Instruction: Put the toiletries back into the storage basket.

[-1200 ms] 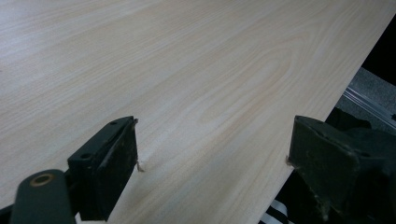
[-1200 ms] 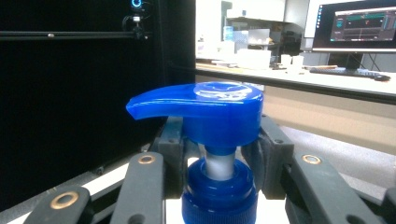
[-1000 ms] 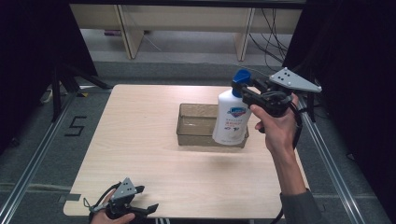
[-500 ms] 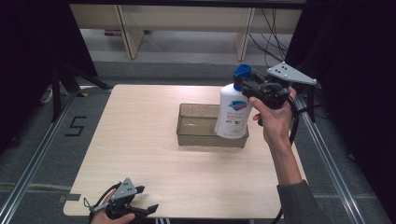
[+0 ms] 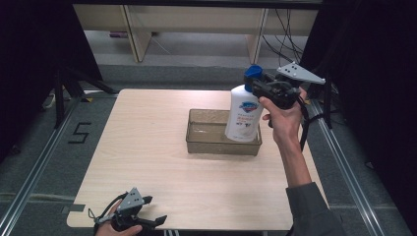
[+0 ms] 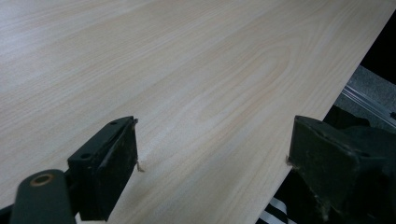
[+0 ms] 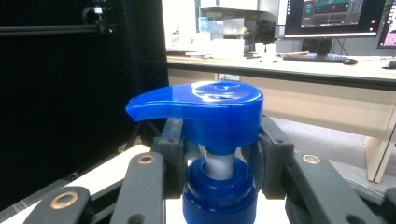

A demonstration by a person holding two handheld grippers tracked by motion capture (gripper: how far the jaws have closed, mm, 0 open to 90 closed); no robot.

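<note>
A white pump bottle (image 5: 243,114) with a blue pump head (image 5: 253,73) hangs tilted above the right end of a clear brownish tray (image 5: 197,142). My right gripper (image 5: 259,83) is shut on the bottle's neck just under the pump head (image 7: 205,106), with the blue collar (image 7: 218,198) below the jaws. The bottle's base is lifted over the tray's inside. My left gripper (image 5: 158,220) rests at the table's near left edge, open, nothing between its fingers (image 6: 112,163), over bare wood.
The light wooden table (image 5: 147,142) has free room left of the tray. Metal rails run along both sides on the floor. Shelving legs and cables stand behind the table. A desk with monitors (image 7: 336,18) appears in the right gripper view.
The right gripper has raised the bottle a little and carried it slightly back and right over the tray. The left gripper has stayed still.
</note>
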